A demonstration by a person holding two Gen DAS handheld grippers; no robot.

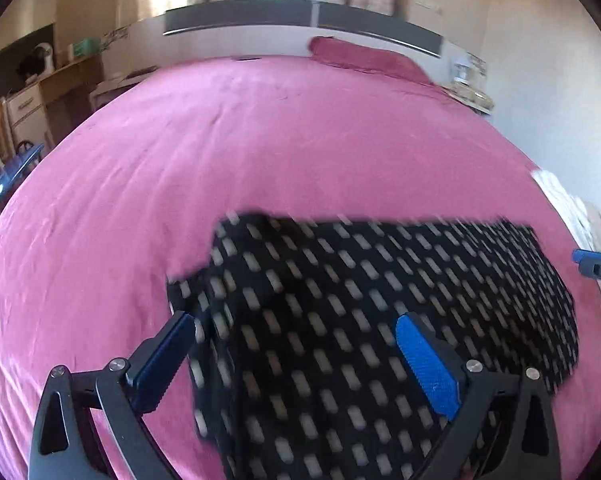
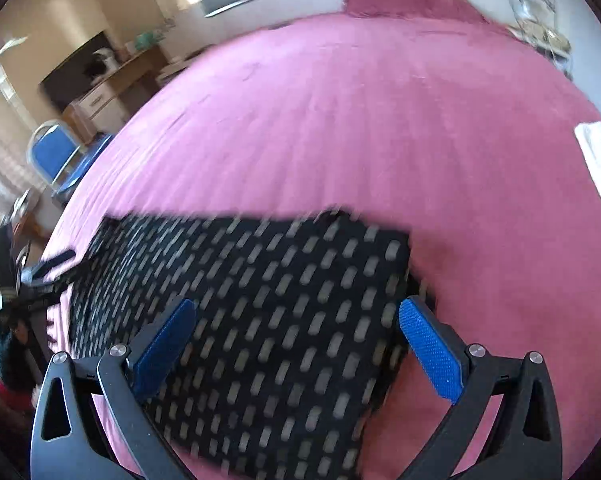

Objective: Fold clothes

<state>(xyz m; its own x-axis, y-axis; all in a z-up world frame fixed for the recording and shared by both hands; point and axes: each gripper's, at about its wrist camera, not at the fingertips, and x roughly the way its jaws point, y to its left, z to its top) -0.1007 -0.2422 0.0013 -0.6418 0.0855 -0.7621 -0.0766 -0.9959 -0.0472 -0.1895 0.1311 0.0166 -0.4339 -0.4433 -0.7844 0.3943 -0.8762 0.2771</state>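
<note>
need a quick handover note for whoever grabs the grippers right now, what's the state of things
Left gripper: open, holding nothing, fingers spread over the left part of the garment.
Right gripper: open, holding nothing, fingers spread over the garment's right end.
Black garment with pale dashes: lies on the pink bedspread near the front edge, in a rough rectangle; it looks partly folded, with a loose piece sticking out at its left side. Both views are motion-blurred, so the layers are hard to count.
White cloth: at the bed's right edge, untouched.
Left to do: tidy the loose piece, finish folding the garment.
</note>
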